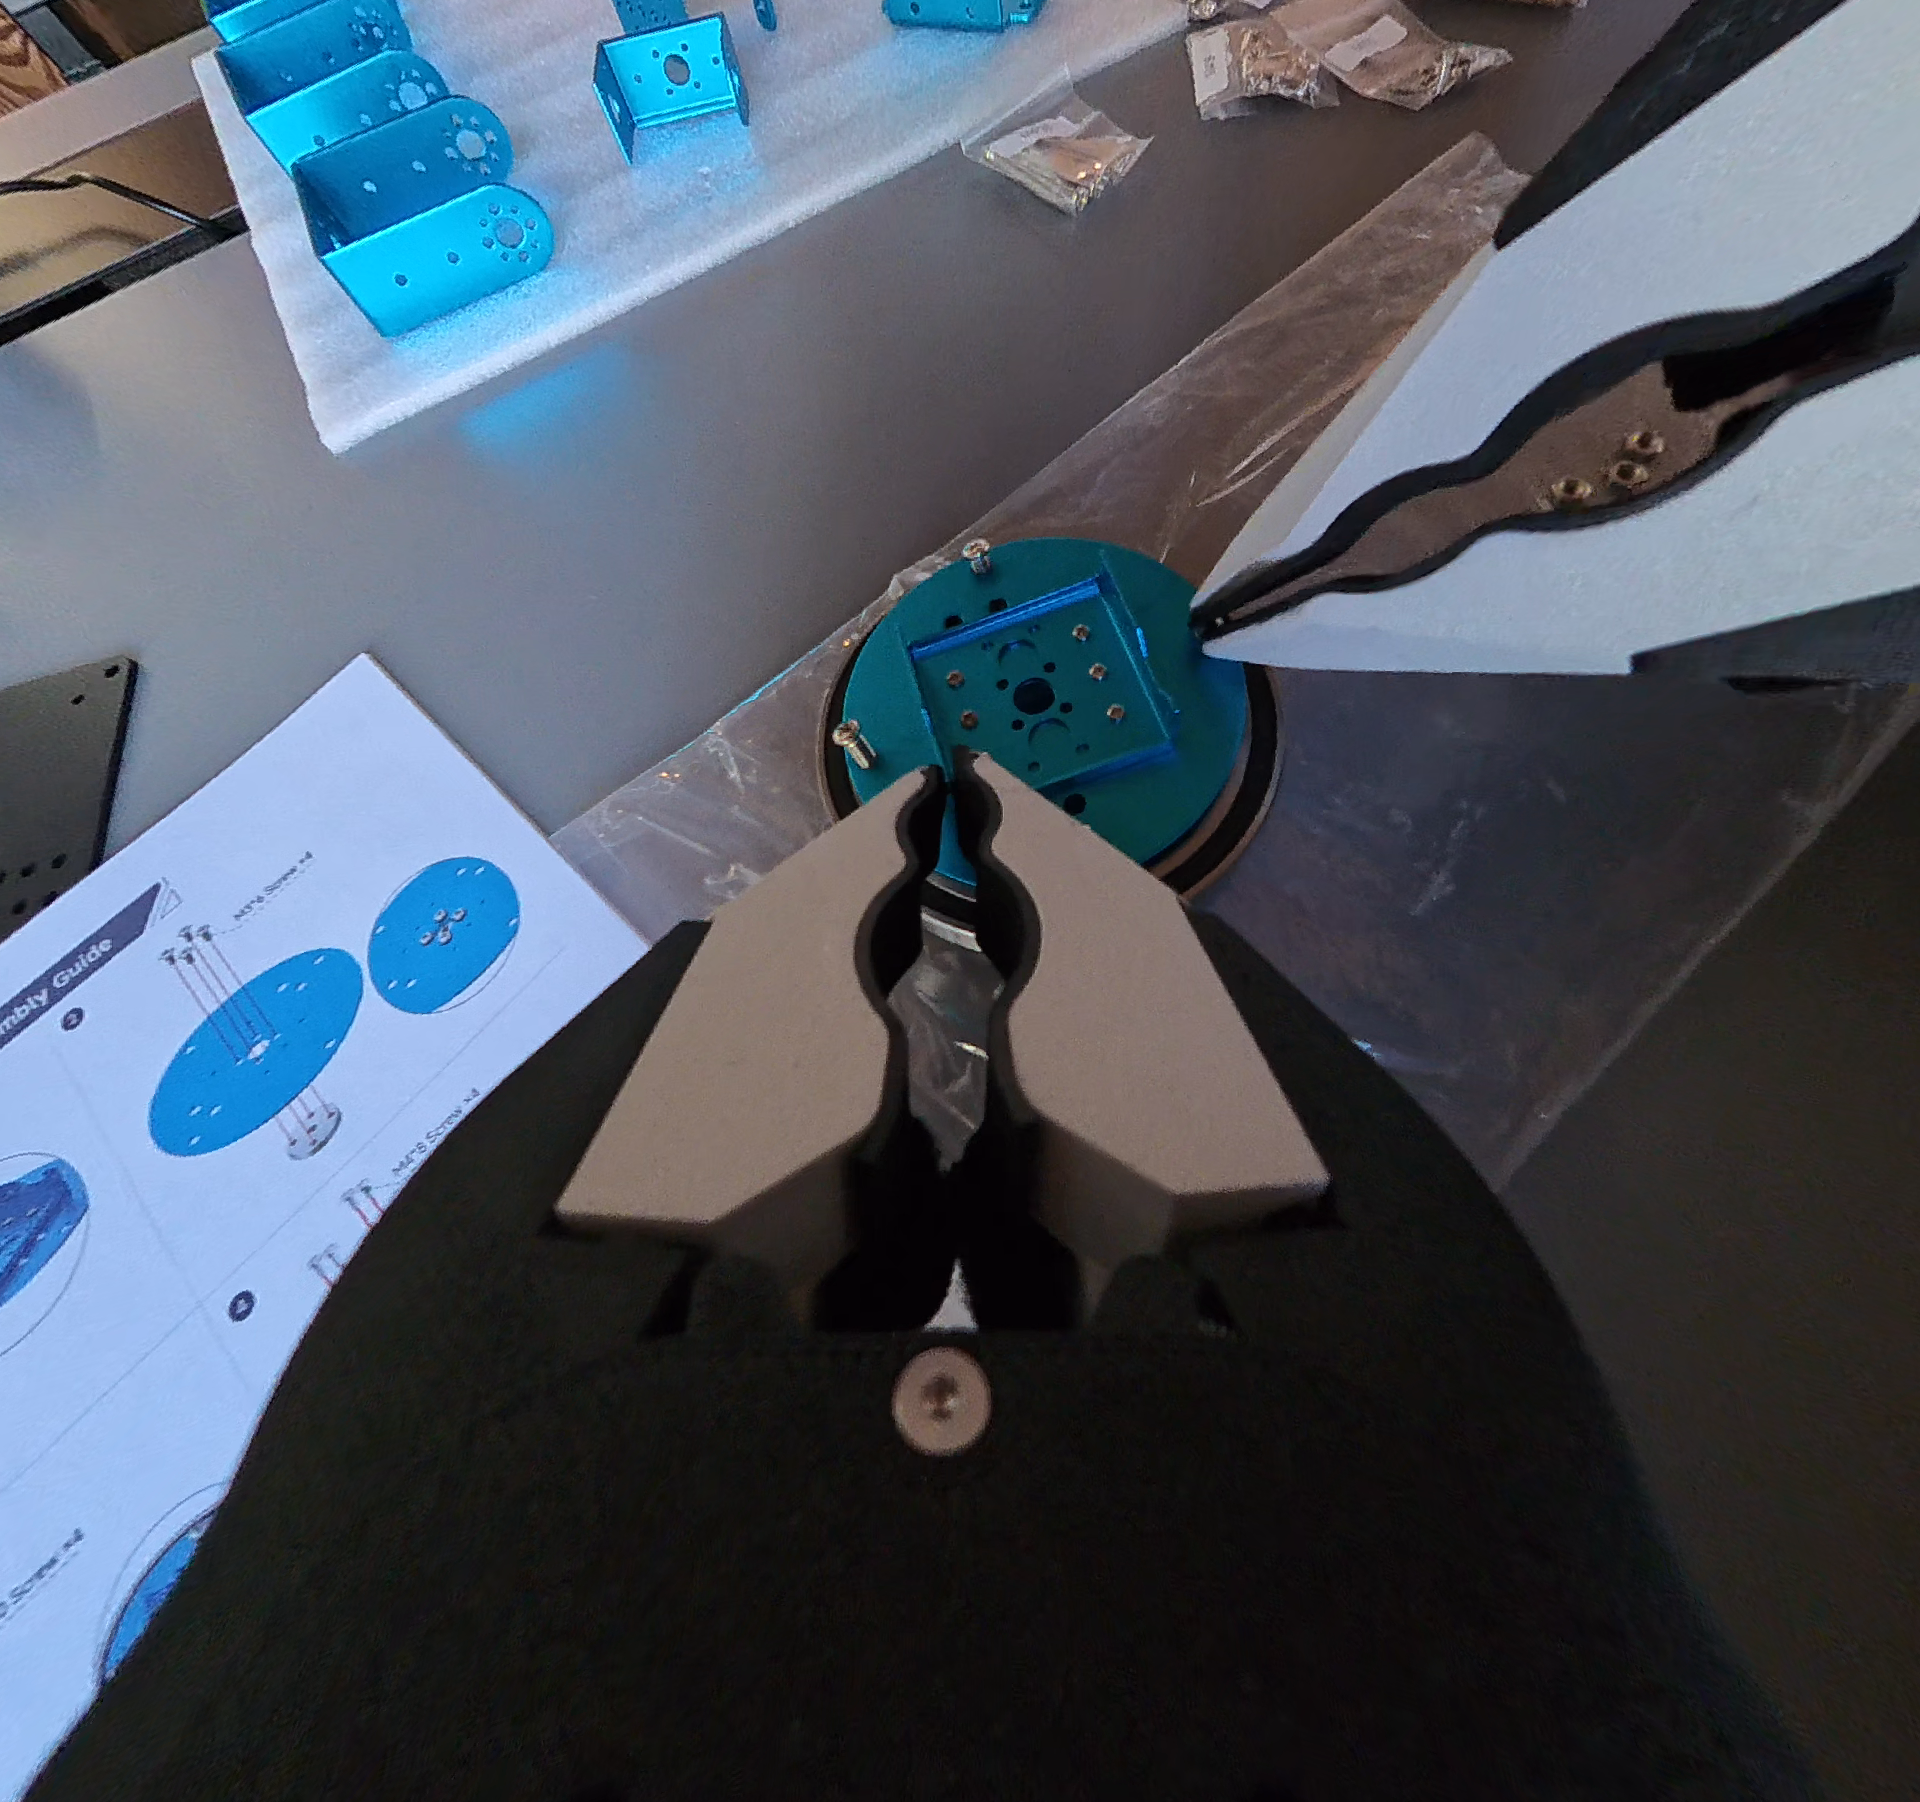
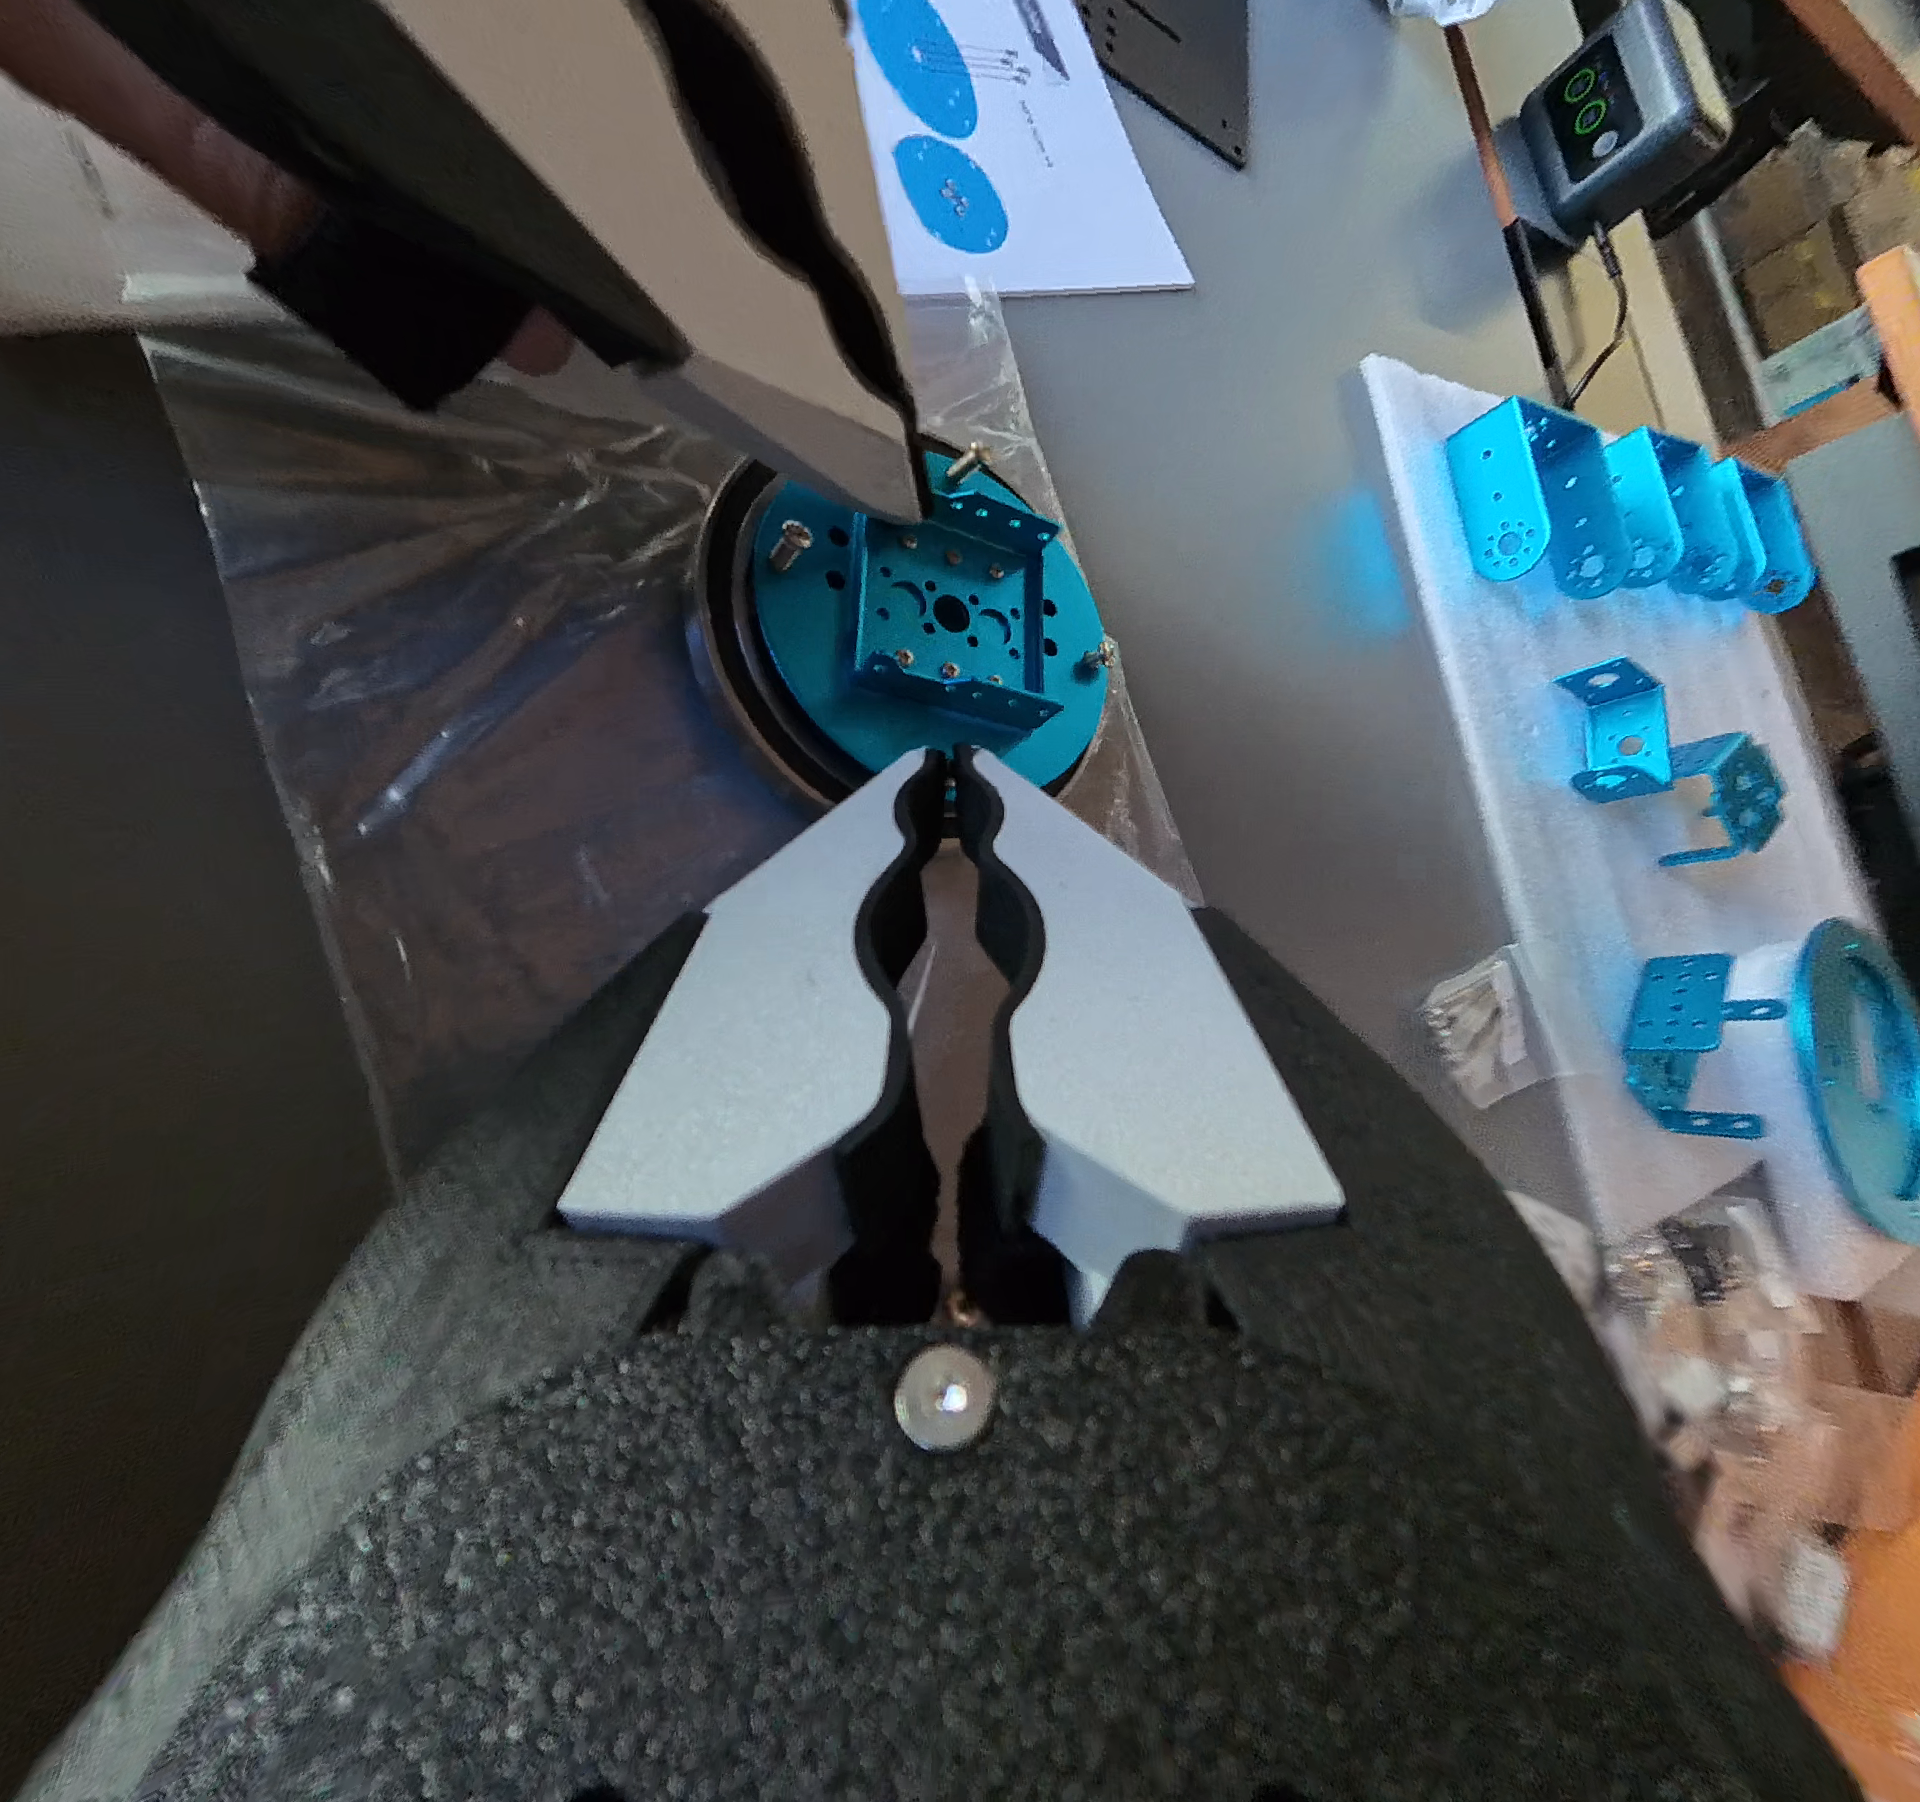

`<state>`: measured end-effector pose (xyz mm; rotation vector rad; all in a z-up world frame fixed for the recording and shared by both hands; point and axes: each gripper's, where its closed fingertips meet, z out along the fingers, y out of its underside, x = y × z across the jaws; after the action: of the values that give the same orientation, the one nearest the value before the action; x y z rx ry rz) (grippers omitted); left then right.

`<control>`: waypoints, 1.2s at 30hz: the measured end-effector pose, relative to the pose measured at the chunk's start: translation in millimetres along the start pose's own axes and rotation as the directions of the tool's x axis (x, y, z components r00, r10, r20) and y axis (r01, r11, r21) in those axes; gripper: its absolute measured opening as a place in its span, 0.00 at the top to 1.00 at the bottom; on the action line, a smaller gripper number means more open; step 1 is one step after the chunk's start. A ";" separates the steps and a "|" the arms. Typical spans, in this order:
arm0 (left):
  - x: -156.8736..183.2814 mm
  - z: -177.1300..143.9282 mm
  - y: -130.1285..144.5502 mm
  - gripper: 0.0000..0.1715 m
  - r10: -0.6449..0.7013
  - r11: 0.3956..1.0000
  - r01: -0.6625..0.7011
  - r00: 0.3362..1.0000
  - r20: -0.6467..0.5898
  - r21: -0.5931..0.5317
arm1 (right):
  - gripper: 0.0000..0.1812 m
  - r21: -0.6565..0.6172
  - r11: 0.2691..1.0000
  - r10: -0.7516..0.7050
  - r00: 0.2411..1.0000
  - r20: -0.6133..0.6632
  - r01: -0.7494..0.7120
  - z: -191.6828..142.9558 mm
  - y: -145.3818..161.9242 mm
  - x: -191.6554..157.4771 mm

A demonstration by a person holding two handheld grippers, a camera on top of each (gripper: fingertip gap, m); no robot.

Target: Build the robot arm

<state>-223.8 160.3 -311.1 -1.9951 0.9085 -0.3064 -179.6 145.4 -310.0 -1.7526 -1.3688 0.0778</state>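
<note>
Both grippers' fingers [image 1: 940, 942] seemingly closed on blue disc [image 1: 883, 713], bracket [image 1: 1049, 703] atop.

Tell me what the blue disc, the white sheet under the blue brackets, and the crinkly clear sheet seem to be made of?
Disc: likely anodised aluminium; matte metallic blue, thin, with drilled holes and screws.
White sheet: looks like packing foam; soft, finely pebbled surface, thick edge.
Clear sheet: probably thin plastic film; transparent, wrinkled, with shiny creases.
</note>
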 end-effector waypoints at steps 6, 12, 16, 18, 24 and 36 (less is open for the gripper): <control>-0.6 0.5 0.6 1.00 0.005 1.000 -0.005 1.000 0.012 0.002 | 0.90 0.104 0.955 0.261 0.956 0.137 -0.276 -8.4 -12.9 1.2; -2.0 1.1 1.4 1.00 -0.016 1.000 0.016 1.000 0.000 -0.002 | 0.71 0.205 0.976 0.030 0.981 0.193 -0.071 -9.6 -38.5 -38.9; -1.0 1.8 0.8 1.00 -0.015 1.000 0.015 1.000 -0.007 -0.005 | 0.72 0.237 0.967 -0.115 0.992 0.051 0.099 -3.3 -46.8 -47.4; -0.9 1.6 1.3 1.00 -0.014 1.000 0.014 1.000 -0.011 -0.010 | 0.73 0.231 0.964 -0.151 0.987 0.057 0.134 -0.1 -48.4 -53.0; -1.0 1.3 2.1 1.00 -0.022 1.000 0.022 0.999 -0.022 -0.012 | 0.70 0.172 0.978 -0.136 0.986 0.095 0.119 15.7 -41.1 -55.6; 0.0 0.4 2.4 0.99 -0.006 1.000 0.005 1.000 -0.028 -0.007 | 0.72 0.172 0.983 -0.085 0.987 0.140 0.061 15.5 -38.4 -56.1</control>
<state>-224.8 159.8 -313.3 -2.0040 0.9229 -0.3355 -238.6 109.2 -319.0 -1.5807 -1.4865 0.2781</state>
